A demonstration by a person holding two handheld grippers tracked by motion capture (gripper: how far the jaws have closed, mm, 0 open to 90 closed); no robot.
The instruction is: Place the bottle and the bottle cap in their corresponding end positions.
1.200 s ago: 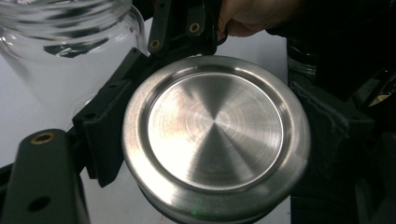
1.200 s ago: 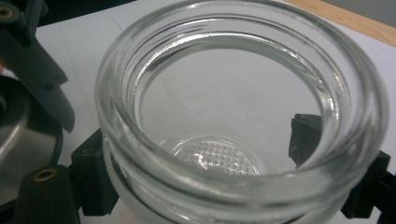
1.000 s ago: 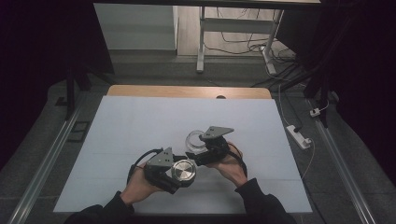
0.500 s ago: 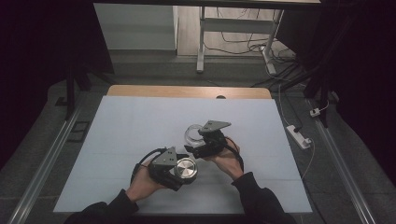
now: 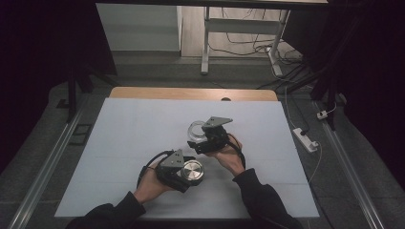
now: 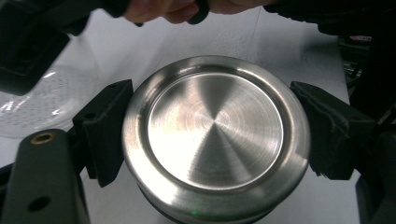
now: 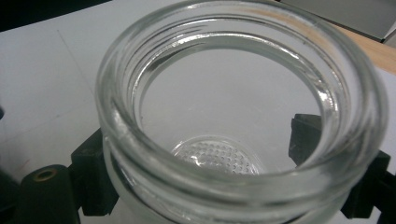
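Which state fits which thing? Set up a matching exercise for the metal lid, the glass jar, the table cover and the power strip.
Things:
1. metal lid
2. glass jar
3. table cover
4. power strip

States:
A. lies on the floor, right of the table
B. clamped between the jaws of the left gripper
C. pale sheet spread over the tabletop
D. open-mouthed, clamped by the right gripper

Pairs: 1-B, 2-D, 3-C, 4-A
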